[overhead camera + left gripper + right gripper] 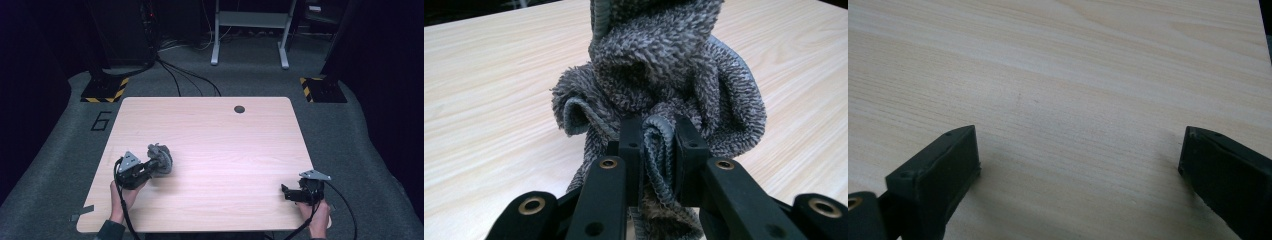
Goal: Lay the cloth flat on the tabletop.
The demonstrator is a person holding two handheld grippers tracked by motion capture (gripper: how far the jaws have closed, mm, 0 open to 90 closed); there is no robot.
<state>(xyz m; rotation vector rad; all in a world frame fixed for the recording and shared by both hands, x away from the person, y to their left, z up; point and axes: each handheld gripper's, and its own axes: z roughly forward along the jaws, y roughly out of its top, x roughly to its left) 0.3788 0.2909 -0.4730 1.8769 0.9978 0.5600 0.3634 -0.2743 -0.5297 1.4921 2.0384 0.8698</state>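
A "6" (102, 120) is marked on the floor left of the table (225, 135). The left gripper (150, 167) pinches a grey towel (160, 159) near the table's left edge. The right gripper (286, 192) rests near the right corner, jaws wide apart; bare tabletop lies between them.

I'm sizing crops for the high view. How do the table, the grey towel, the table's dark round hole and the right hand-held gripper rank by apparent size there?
1. Table
2. Towel and right hand-held gripper: look alike, unranked
3. Hole
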